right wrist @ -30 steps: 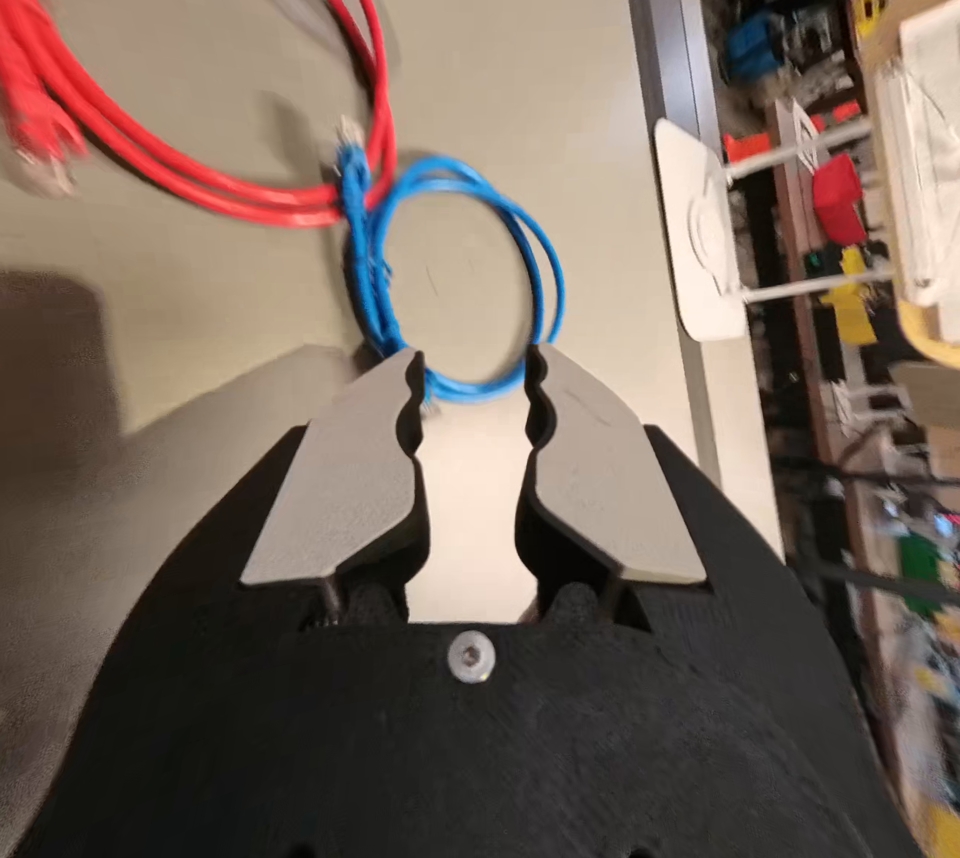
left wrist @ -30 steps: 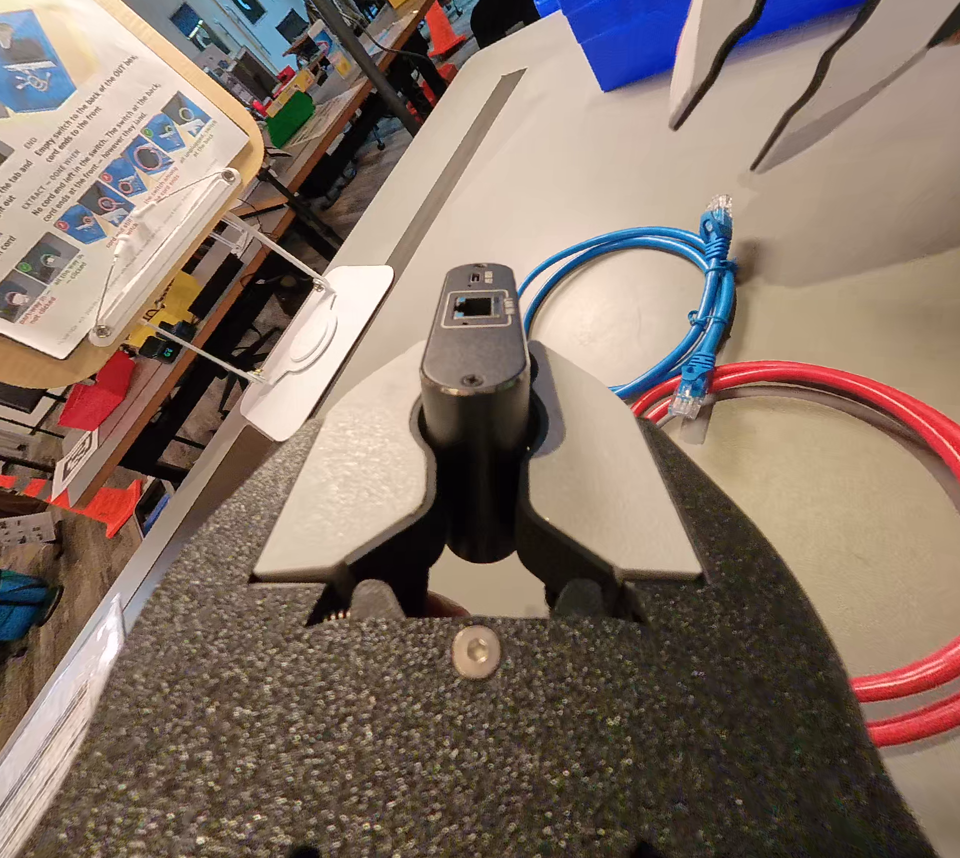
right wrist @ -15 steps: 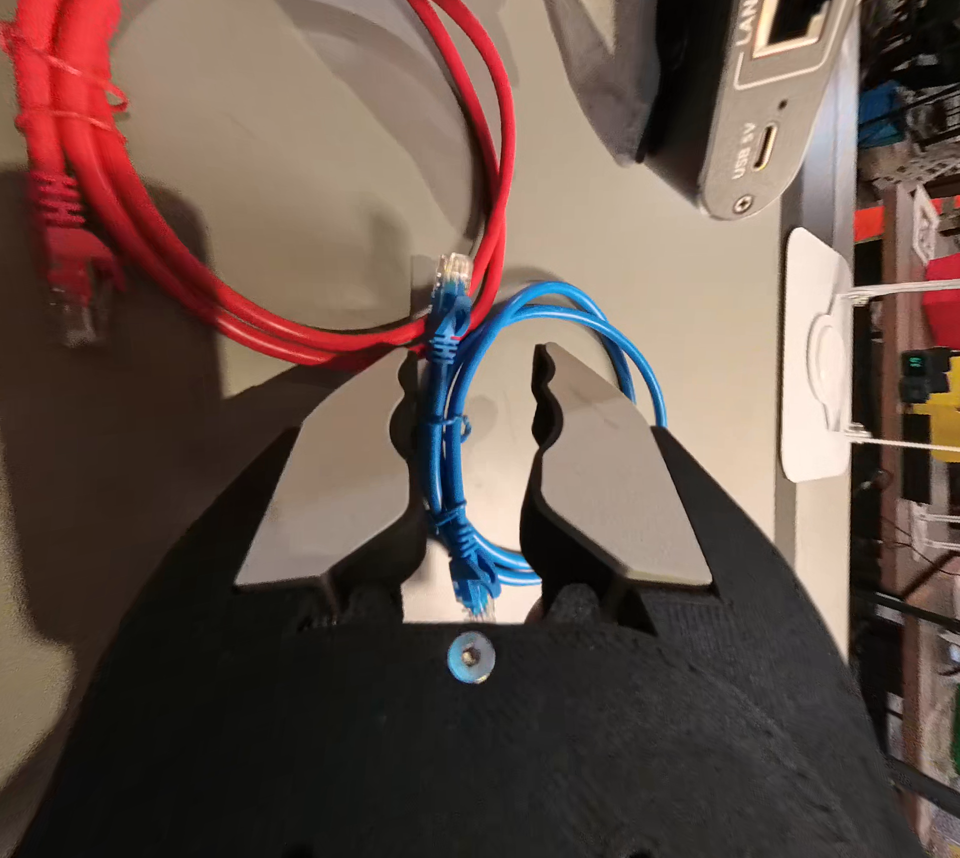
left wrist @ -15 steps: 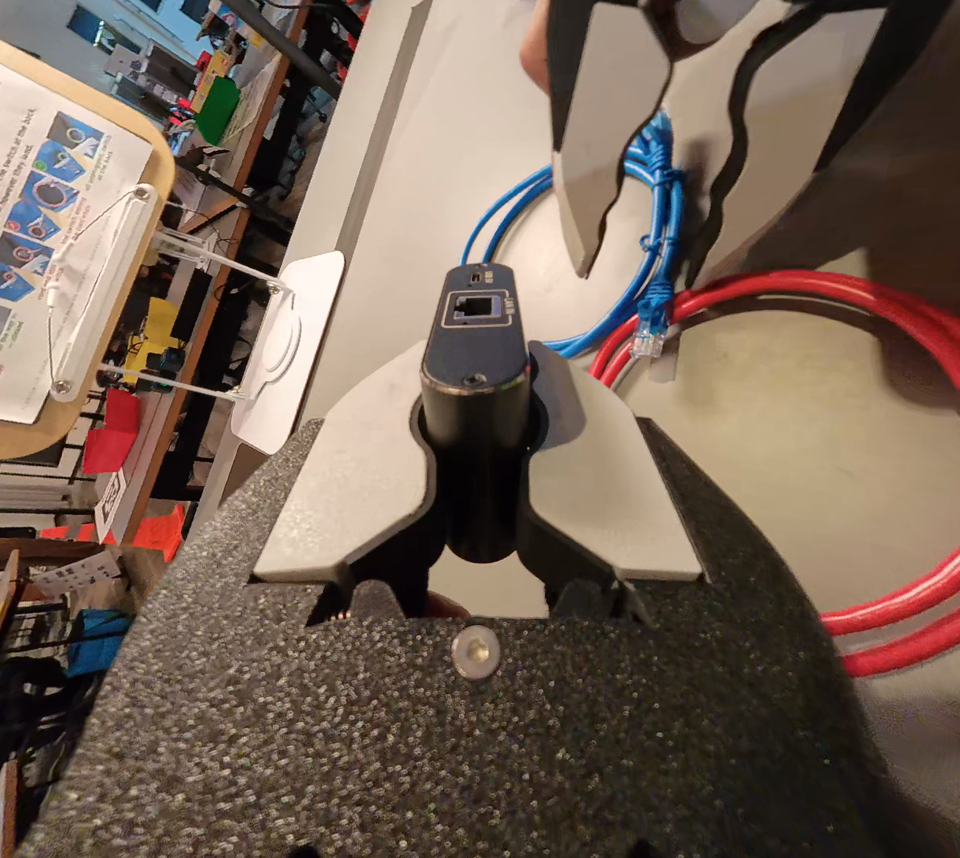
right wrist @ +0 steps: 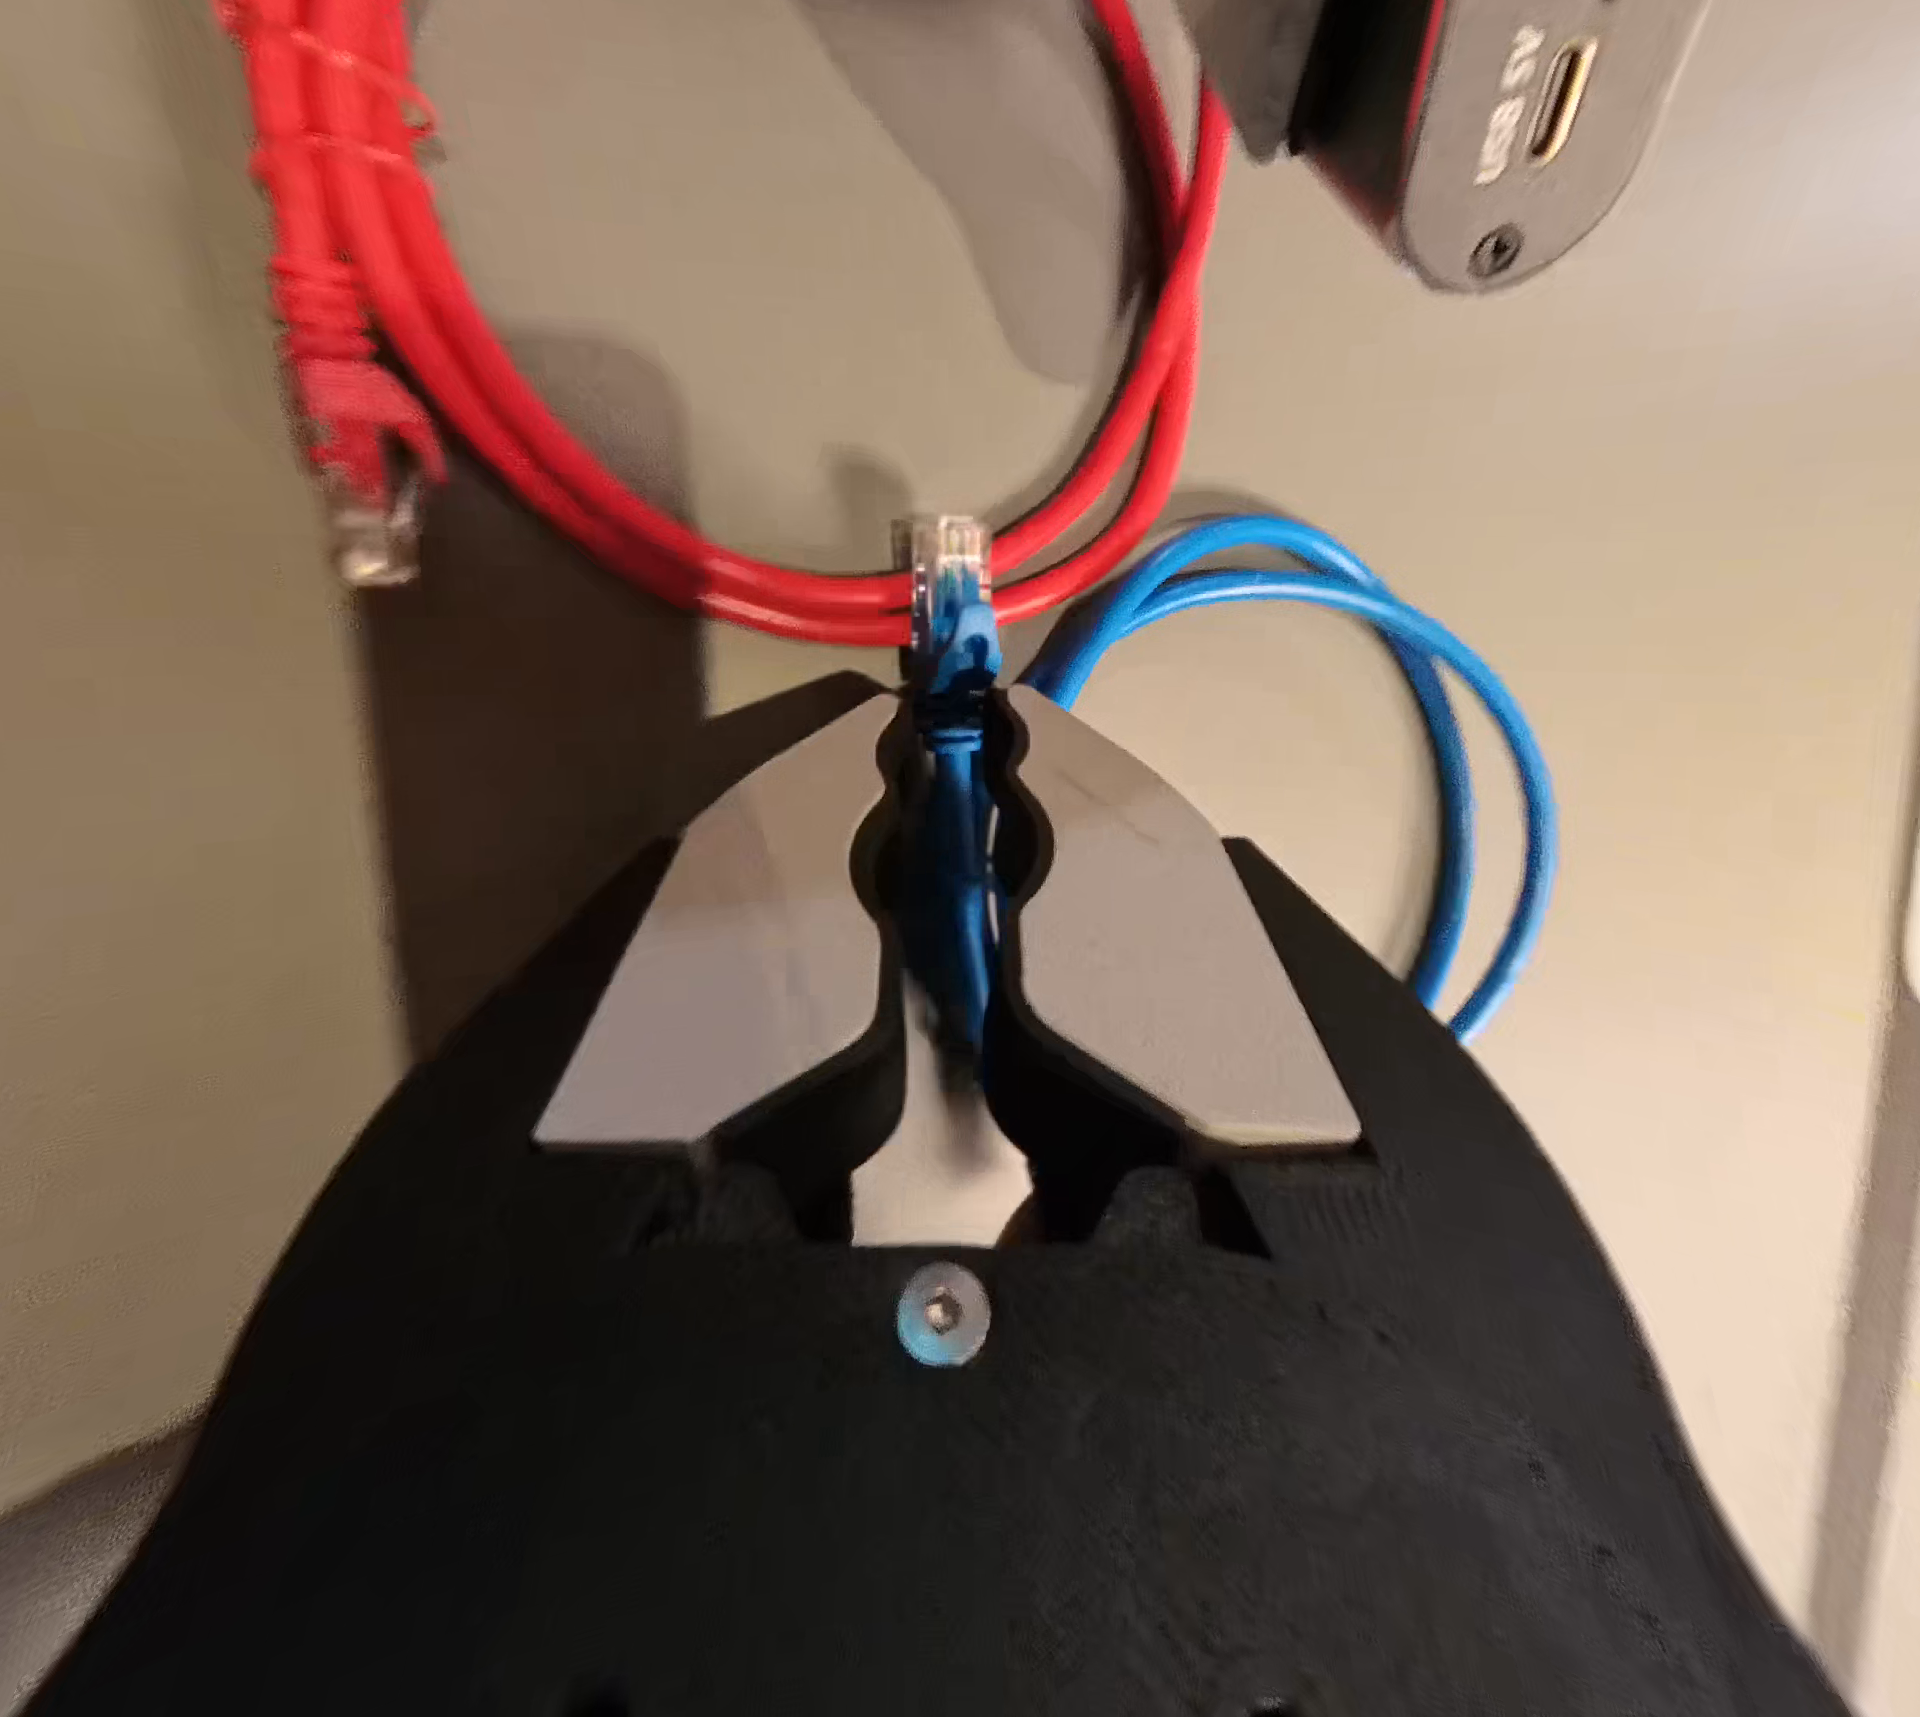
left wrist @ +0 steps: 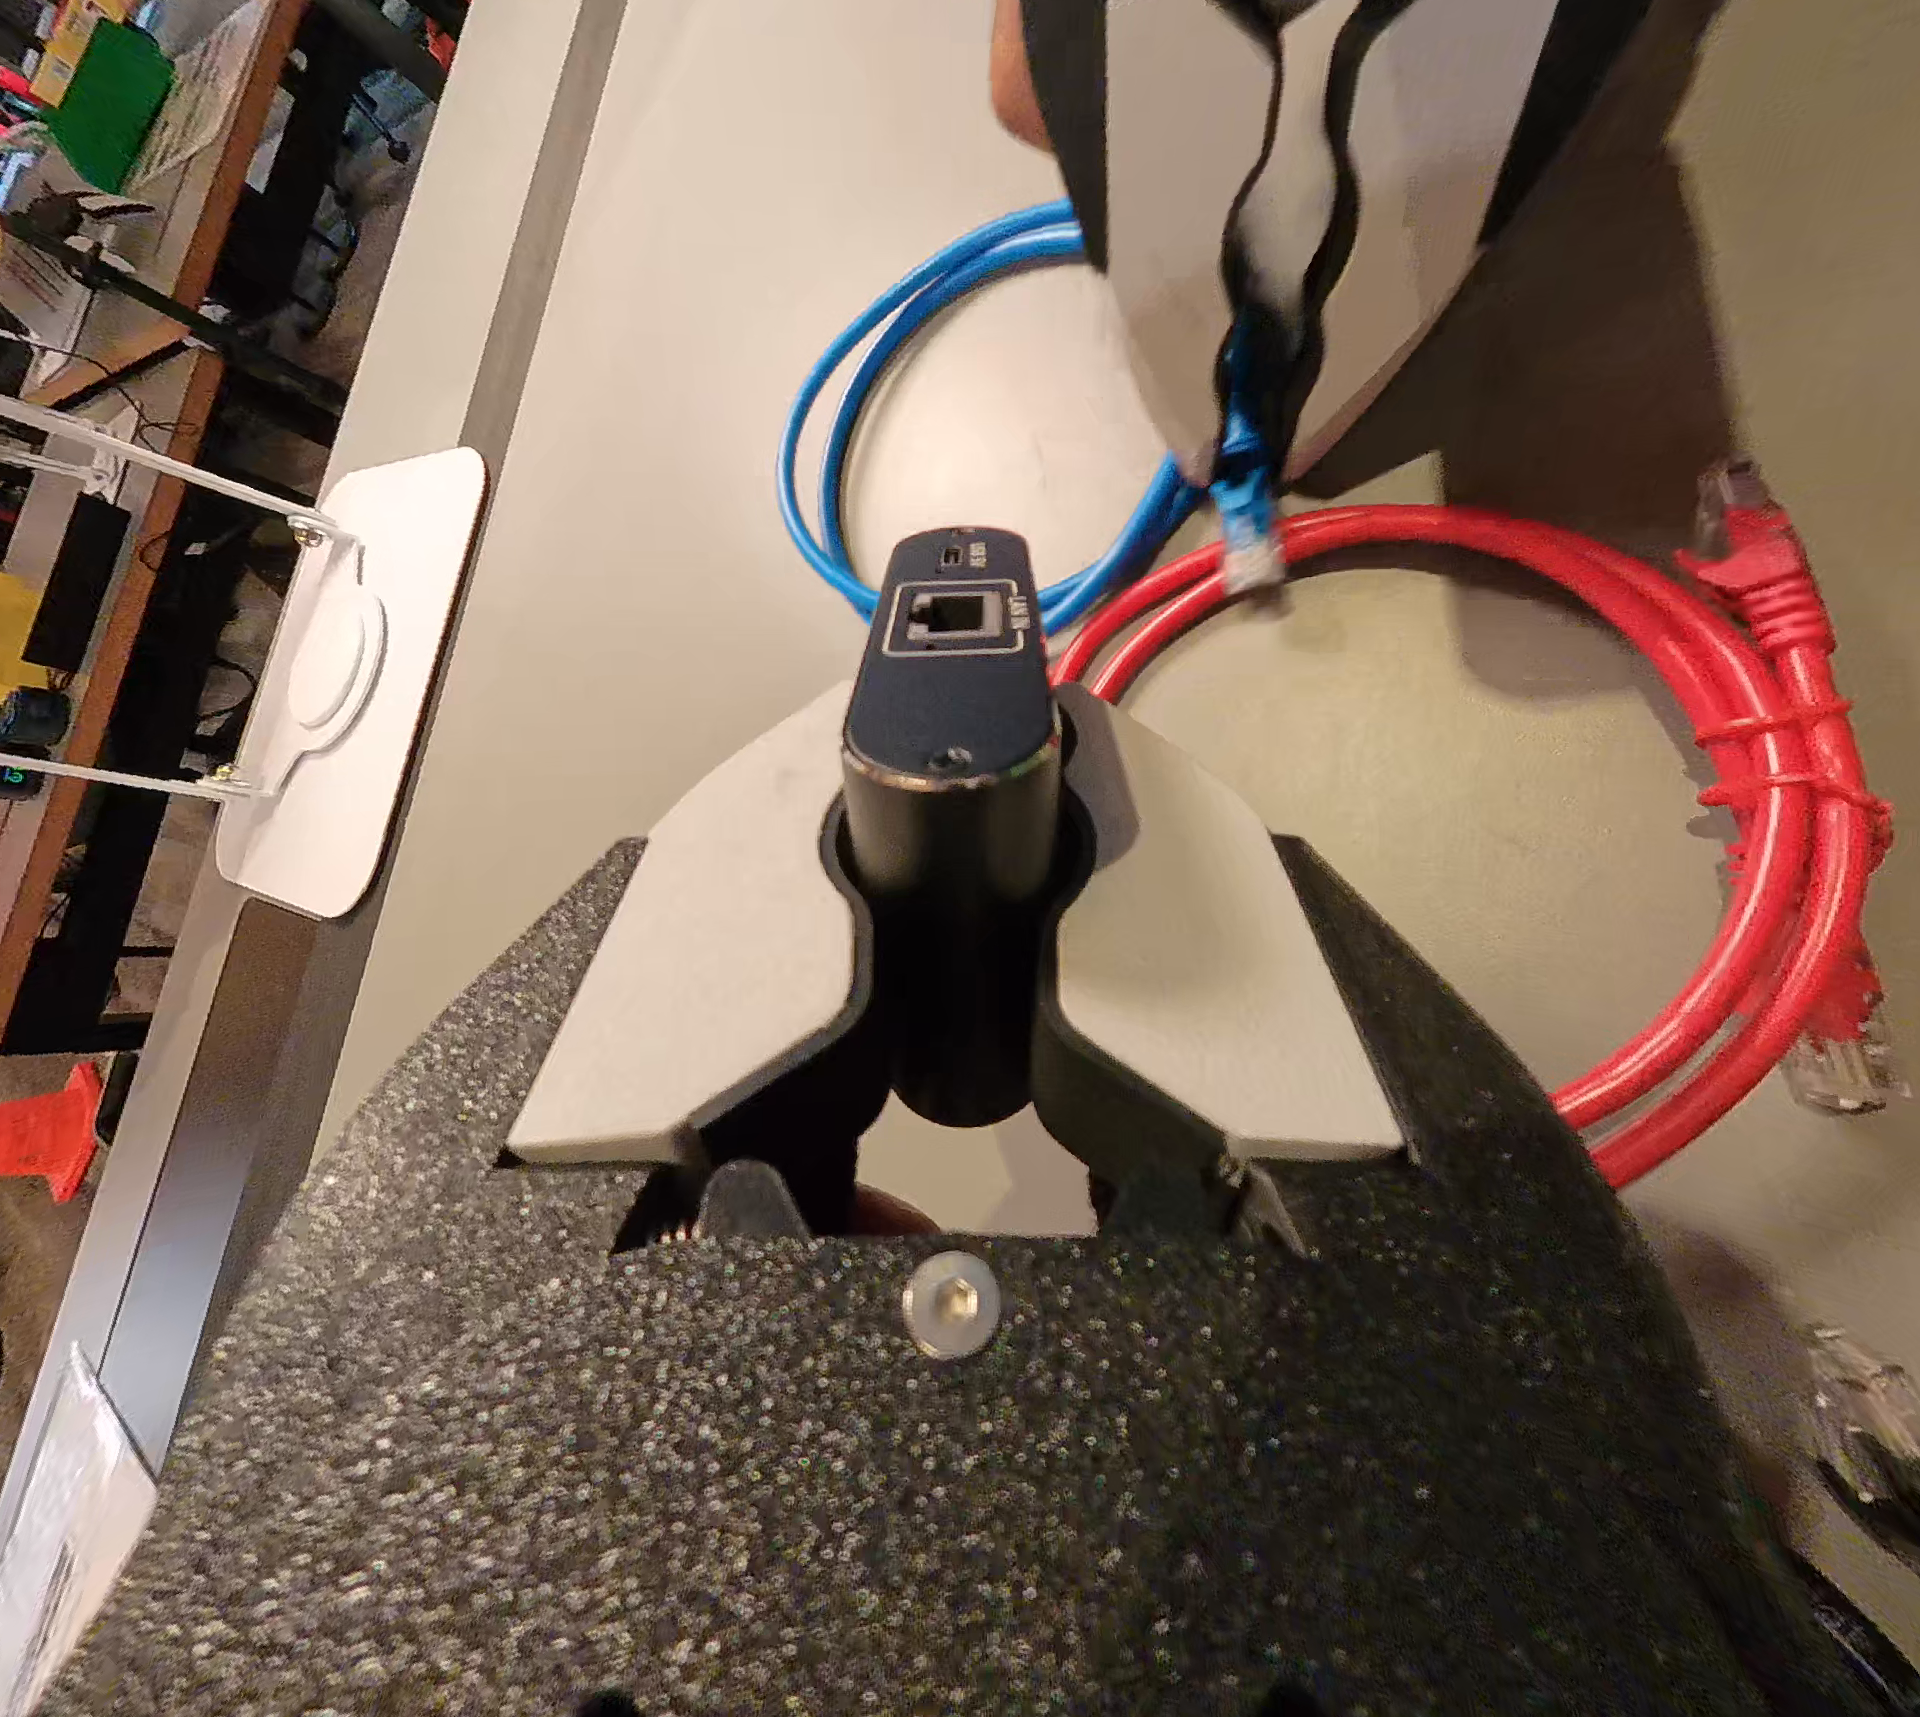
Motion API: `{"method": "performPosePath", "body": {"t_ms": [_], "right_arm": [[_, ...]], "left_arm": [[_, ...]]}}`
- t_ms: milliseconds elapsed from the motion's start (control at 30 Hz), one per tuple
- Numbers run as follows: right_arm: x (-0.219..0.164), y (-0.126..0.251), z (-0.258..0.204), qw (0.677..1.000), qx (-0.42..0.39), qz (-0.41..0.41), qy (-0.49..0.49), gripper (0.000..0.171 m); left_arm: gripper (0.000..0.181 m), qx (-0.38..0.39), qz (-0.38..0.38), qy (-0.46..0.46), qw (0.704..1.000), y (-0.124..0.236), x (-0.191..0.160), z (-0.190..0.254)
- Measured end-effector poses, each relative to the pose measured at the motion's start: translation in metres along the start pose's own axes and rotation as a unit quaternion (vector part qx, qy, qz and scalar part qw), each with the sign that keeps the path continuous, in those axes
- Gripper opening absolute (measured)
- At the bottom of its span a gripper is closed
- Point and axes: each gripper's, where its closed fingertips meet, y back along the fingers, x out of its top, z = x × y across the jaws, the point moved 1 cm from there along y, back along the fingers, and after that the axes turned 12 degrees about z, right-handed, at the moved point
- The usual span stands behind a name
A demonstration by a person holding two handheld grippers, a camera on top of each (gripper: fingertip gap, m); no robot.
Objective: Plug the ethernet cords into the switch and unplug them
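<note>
Switch (left wrist: 951, 737): we hold it clamped in left gripper (left wrist: 954, 820), port empty.
Blue cord (right wrist: 951, 628): right gripper (right wrist: 948, 696) just closed on it beside switch.
Next: we plug in.

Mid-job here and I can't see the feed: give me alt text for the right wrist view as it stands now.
The right gripper is shut on the blue ethernet cord just behind its clear plastic plug, which points forward over the coiled red ethernet cord on the beige table. At upper right, the dark oval-ended switch shows its port end, held by the other gripper.
</note>
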Motion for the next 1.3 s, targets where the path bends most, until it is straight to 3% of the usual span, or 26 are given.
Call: {"method": "performPosePath", "body": {"t_ms": [300,500,633,833,1000,1167,1300], "right_arm": [[0.001,0.005,-0.014,0.998,0.049,0.015,-0.031,0.024],[0.004,0.001,-0.013,0.998,0.045,0.019,-0.043,0.015],[-0.008,0.005,0.012,0.996,-0.051,-0.035,0.071,0.014],[0.012,0.029,0.052,0.933,-0.253,-0.033,0.254,0.014],[0.051,0.049,0.062,0.846,-0.375,-0.046,0.376,0.013],[0.081,0.056,0.055,0.77,-0.428,-0.07,0.468,0.013],[0.082,0.055,0.052,0.763,-0.422,-0.089,0.481,0.013]], "left_arm": [[0.029,-0.026,0.007,0.007,1.0,-0.003,0.003,0.009],[0.03,-0.072,0.019,0.041,0.996,-0.003,0.005,0.022],[0.03,-0.109,0.025,0.06,0.992,-0.004,0.008,0.035],[0.029,-0.131,0.039,0.106,0.985,-0.008,0.014,0.043],[0.029,-0.132,0.05,0.128,0.982,-0.013,0.019,0.044],[0.029,-0.125,0.063,0.141,0.98,-0.015,0.023,0.042],[0.029,-0.098,0.074,0.121,0.985,-0.016,0.027,0.034]]}}
